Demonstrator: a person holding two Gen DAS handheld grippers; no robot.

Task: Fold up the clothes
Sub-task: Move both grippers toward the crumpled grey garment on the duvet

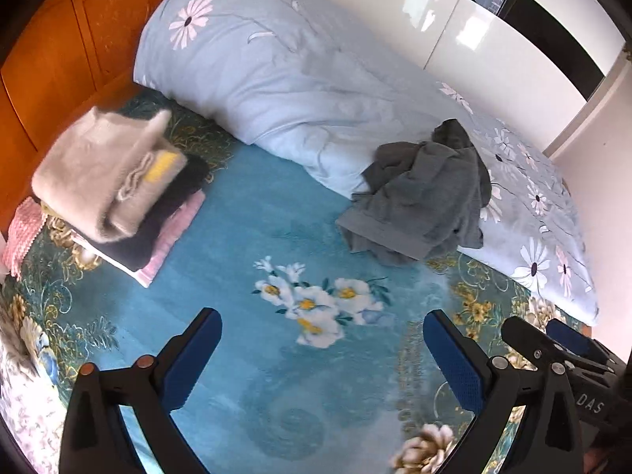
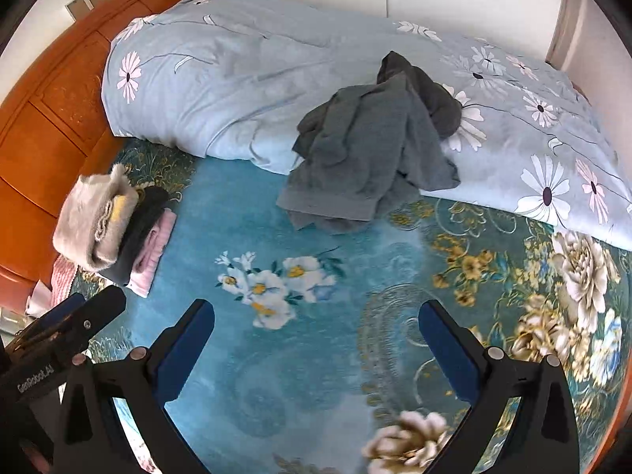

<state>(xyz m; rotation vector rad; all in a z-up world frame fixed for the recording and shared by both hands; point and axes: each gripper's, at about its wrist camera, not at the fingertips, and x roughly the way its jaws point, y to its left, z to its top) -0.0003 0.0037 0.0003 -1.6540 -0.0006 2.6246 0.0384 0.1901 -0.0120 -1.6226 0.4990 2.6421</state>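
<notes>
A crumpled grey garment (image 1: 422, 193) lies on the bed, half on the rolled quilt; it also shows in the right wrist view (image 2: 367, 150). A stack of folded clothes (image 1: 114, 181), beige on top over dark and pink pieces, sits at the left near the headboard, and shows in the right wrist view (image 2: 106, 225). My left gripper (image 1: 322, 339) is open and empty above the blue floral bedsheet (image 1: 245, 237). My right gripper (image 2: 316, 331) is open and empty, short of the grey garment. Each gripper shows at the edge of the other's view.
A rolled light-blue floral quilt (image 1: 276, 59) runs along the far side of the bed by the white wall (image 1: 434, 12). The orange wooden headboard (image 1: 59, 51) stands at the left. A pink knitted cloth (image 1: 19, 233) lies by the stack.
</notes>
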